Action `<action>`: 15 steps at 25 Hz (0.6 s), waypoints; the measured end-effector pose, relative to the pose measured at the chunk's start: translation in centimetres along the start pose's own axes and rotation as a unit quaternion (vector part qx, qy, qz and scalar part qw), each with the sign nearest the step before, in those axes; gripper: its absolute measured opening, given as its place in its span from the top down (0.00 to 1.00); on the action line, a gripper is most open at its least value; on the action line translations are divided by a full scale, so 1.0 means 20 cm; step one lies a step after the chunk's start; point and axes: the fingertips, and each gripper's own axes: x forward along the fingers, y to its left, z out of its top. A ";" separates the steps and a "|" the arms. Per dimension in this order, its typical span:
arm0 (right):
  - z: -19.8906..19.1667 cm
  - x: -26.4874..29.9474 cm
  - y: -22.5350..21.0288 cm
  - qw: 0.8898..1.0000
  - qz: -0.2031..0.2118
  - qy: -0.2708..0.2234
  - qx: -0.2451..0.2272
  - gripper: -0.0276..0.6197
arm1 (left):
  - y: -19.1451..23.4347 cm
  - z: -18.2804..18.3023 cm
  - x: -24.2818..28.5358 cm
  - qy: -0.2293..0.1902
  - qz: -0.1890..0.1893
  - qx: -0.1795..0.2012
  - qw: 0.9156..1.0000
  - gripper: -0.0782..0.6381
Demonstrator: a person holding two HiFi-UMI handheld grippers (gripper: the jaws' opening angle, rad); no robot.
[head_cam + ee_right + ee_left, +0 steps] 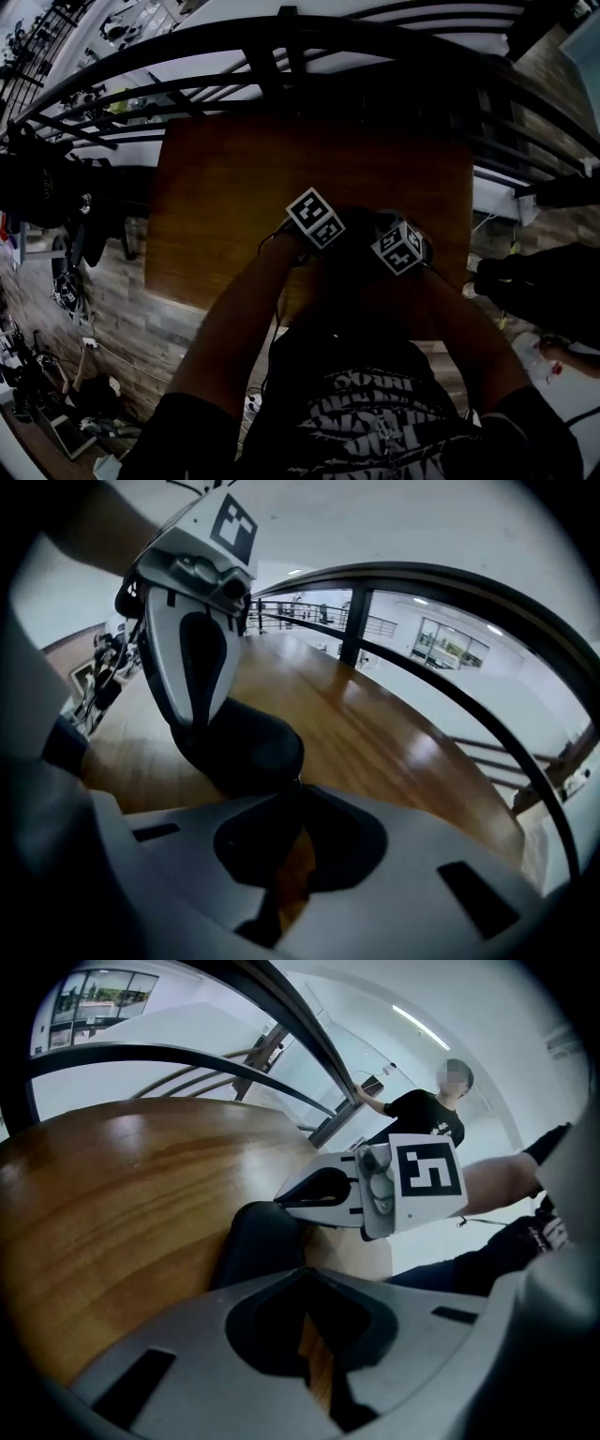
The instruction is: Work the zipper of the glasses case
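— So, the left gripper (306, 1272): how do its jaws stand?
— Pressed together at the tips. They pinch the near edge of the dark glasses case (258, 1241), which lies right ahead of them on the wooden table (112, 1194). Behind the tips only a thin slit shows, with wood visible through it.
— And the right gripper (298, 789)?
— Closed likewise, its tips meeting on the edge of the case nearest to it. A tiny pale glint (294, 781) sits at those tips, too small to say whether it is the zipper pull.
— Does anything else touch the case?
— Seen from either gripper, the other one comes down onto the case's far side, just beyond its own tips. The two face each other across it.
— And farther out?
— Past the left gripper's tips is the right one's marker cube (429, 1171). Beyond that is a black railing (314, 1044), and a person (427, 1115) with a hand on it.
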 end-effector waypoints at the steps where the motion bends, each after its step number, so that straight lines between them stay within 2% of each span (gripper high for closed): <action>1: 0.01 0.01 -0.01 1.000 0.004 0.001 -0.024 0.96 | 0.00 0.00 0.00 -0.002 0.000 -0.002 1.000 0.89; 5: 0.04 0.04 -0.03 0.996 0.019 0.004 -0.092 0.96 | 0.01 0.01 0.00 -0.013 0.006 -0.009 1.000 0.89; 9: 0.04 0.07 -0.05 0.992 0.024 -0.002 -0.124 0.96 | 0.02 0.02 0.00 -0.015 0.013 0.000 1.000 0.89; 12: 0.05 0.09 -0.04 0.990 0.028 -0.007 -0.136 0.96 | 0.02 0.01 0.00 -0.015 0.017 0.002 1.000 0.89; 15: 0.08 0.08 -0.07 0.994 0.021 -0.017 -0.104 0.95 | 0.03 0.00 -0.01 -0.014 0.026 0.006 1.000 0.89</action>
